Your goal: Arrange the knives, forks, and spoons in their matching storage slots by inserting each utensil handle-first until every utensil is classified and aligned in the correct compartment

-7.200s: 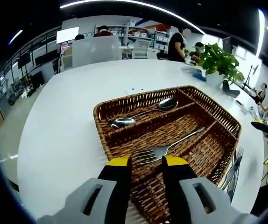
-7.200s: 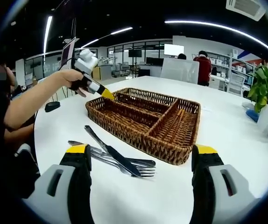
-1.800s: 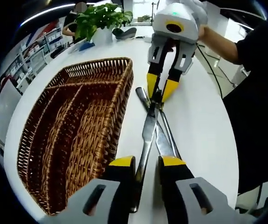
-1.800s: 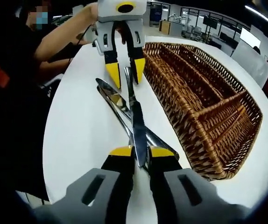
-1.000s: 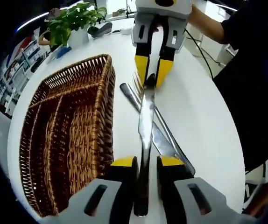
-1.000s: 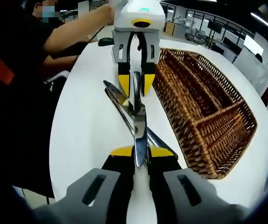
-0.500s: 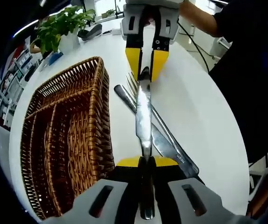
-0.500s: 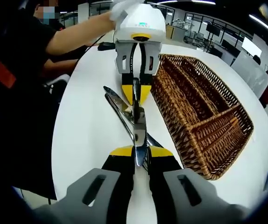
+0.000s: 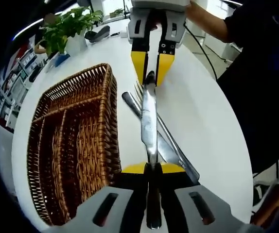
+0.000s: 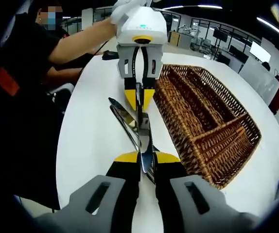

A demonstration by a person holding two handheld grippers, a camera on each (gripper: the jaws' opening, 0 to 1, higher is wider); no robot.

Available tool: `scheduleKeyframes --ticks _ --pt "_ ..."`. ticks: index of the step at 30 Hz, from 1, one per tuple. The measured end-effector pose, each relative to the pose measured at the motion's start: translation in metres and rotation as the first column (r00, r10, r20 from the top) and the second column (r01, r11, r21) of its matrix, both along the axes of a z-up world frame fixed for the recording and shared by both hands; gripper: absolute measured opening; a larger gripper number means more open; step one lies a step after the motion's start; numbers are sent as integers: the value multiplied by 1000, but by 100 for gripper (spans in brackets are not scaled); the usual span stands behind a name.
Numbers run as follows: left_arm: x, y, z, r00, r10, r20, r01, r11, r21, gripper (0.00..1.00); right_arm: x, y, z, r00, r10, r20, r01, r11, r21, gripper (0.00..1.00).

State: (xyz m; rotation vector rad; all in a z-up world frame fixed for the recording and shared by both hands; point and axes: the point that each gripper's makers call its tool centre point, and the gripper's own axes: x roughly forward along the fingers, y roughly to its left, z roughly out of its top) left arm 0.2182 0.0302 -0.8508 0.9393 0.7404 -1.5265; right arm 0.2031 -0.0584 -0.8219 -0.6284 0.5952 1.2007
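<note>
Left gripper view, from the left: wicker tray (image 9: 74,145) on the white table (image 9: 198,121), its long compartments running away from the camera. Just right of it, a knife (image 9: 149,121) held off the table at both ends — handle pinched tight by the left gripper (image 9: 152,168) at the bottom, blade tip pinched by the right gripper (image 9: 152,68) coming in from the top. Under the knife, more cutlery (image 9: 171,148) lying crossed on the table beside the tray, fork tines showing near the far end. Further right, a dark sleeve and an arm.

Right gripper view, from the left: person in dark clothes, arm reaching to the left gripper (image 10: 139,99) at top centre, closed on the handle. Same knife (image 10: 143,138) edge-on, blade end clamped by the right gripper (image 10: 147,158) — narrow, no gap. Spare cutlery (image 10: 125,119) just left of and below the knife. Tray (image 10: 205,126) to the right.
</note>
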Motion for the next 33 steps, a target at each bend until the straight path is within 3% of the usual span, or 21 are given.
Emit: scheduleKeyframes --ticks 9,16,26,33 --pt "10 12 34 998 22 66 -22 1000 0 7 13 11 24 999 11 50 -14 999 49 8" --pt "25 20 48 995 33 99 -34 999 5 7 27 18 35 997 11 82 -16 998 63 8" --pt "49 29 57 994 34 109 -36 999 14 7 49 28 46 993 14 114 -21 998 63 8" --pt "68 30 49 993 48 112 -50 999 15 7 69 30 44 993 12 121 -16 999 36 9"
